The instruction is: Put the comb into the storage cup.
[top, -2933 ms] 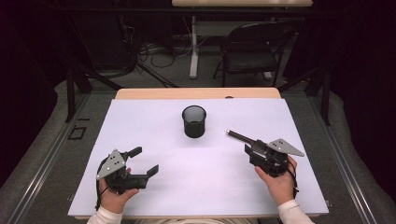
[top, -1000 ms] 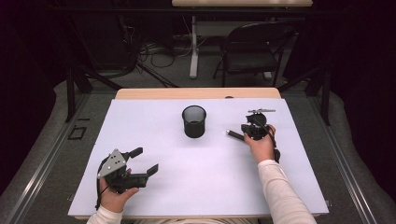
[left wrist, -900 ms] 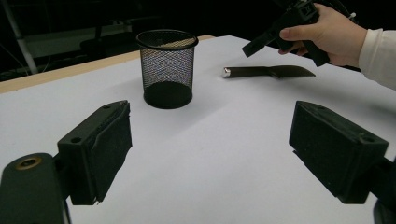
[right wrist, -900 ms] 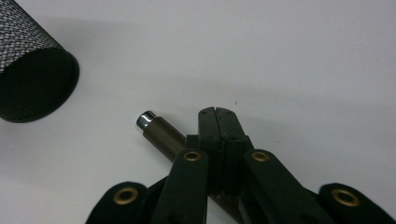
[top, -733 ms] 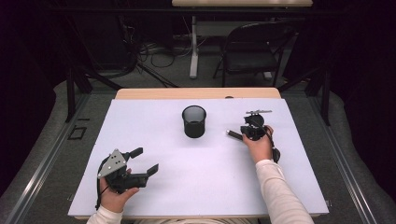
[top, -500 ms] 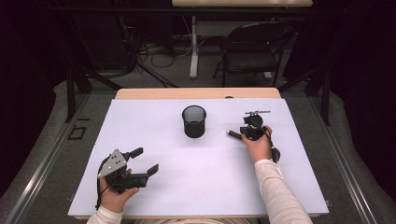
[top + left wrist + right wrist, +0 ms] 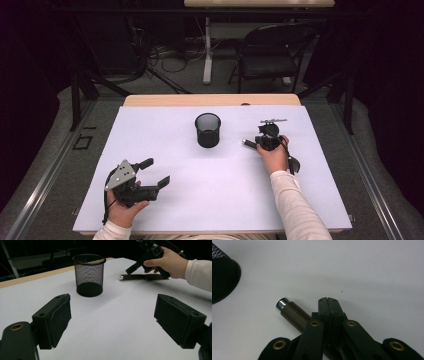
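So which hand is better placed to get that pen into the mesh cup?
Right. The right gripper is shut, tips down at the pen beside the mesh cup. The left gripper is open near the table's front edge, well short of both.

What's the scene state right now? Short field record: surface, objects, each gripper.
surface: white table top
mesh cup: black, upright, near table centre, nothing visible inside
pen: dark barrel, silver end, lying flat on the table, right of the cup in the high view
right gripper: jaws shut together, tips down at the table beside the pen; pen passes under the gripper, not between the pads
left gripper: jaws wide apart, nothing between them, near the front left of the table
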Tool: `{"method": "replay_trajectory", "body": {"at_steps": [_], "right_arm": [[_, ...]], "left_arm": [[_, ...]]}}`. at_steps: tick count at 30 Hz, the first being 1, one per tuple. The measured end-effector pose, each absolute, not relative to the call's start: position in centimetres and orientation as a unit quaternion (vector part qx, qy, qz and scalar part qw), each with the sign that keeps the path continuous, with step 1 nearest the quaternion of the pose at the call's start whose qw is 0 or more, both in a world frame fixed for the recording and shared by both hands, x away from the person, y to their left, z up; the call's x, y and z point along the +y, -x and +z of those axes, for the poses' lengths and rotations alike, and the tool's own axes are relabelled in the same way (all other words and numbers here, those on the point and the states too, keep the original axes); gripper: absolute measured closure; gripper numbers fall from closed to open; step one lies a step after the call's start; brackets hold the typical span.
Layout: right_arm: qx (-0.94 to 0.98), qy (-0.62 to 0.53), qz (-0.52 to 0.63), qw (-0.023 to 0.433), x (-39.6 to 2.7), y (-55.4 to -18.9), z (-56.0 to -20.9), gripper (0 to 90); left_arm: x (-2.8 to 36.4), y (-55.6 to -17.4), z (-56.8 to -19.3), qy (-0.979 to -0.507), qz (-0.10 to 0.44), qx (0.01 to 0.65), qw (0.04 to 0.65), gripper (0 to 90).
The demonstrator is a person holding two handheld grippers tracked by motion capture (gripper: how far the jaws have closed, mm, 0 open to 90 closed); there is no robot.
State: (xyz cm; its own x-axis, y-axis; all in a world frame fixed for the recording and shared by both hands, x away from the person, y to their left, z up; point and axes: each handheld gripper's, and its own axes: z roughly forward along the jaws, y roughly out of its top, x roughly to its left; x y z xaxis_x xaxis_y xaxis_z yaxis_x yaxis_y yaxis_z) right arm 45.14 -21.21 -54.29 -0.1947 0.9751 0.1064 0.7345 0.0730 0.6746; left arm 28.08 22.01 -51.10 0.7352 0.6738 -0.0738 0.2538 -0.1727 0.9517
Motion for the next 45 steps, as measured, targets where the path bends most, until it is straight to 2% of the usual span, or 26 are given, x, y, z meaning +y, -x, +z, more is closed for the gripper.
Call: {"method": "replay_trajectory", "body": {"at_steps": [25, 45], "right_arm": [[0.743, -0.574, 0.308, 0.151, -20.5, -43.7, -53.8, 90.0], [0.768, -0.547, 0.301, 0.142, -20.8, -41.4, -54.0, 90.0]], "left_arm": [[22.0, -28.1, -51.2, -0.741, 0.184, 0.317, 0.563, 14.1], [22.0, -28.1, -51.2, -0.741, 0.184, 0.317, 0.562, 14.1]]}}
